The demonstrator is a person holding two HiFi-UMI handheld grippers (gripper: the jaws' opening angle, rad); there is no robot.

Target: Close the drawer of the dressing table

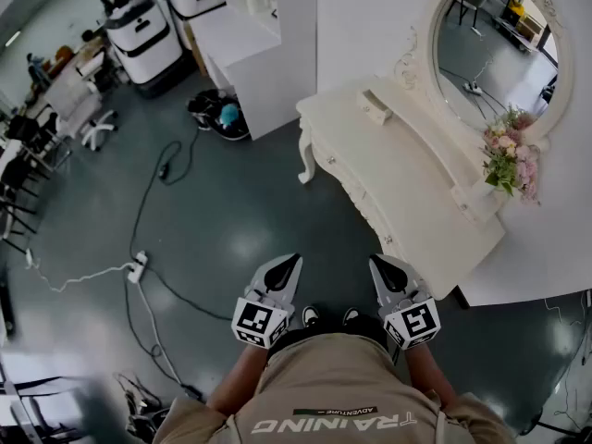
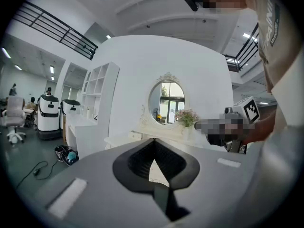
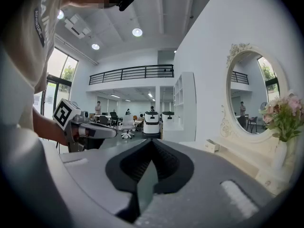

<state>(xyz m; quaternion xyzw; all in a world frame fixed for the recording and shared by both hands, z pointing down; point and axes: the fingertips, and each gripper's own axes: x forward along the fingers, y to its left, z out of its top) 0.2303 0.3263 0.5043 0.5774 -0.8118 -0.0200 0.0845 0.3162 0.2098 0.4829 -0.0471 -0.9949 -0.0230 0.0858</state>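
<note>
The cream dressing table (image 1: 435, 220) stands at the right against a white wall, with an oval mirror (image 1: 499, 49) and a vase of flowers (image 1: 507, 155). A small tabletop drawer (image 1: 375, 106) at its far left end looks pulled out a little; the right gripper view also shows the drawer (image 3: 212, 146). Both grippers hang in front of the person's body, over the floor and short of the table. My left gripper (image 1: 292, 260) is shut and empty, and my right gripper (image 1: 376, 262) is shut and empty too. In the gripper views the left gripper (image 2: 153, 141) and the right gripper (image 3: 152, 141) point toward the table.
Black and white cables and a power strip (image 1: 139, 265) lie on the dark floor at the left. A white shelf unit (image 1: 254, 58), a dark bag (image 1: 220, 114) and white robots (image 1: 143, 35) stand at the back. The person's shoes (image 1: 311, 315) show below the grippers.
</note>
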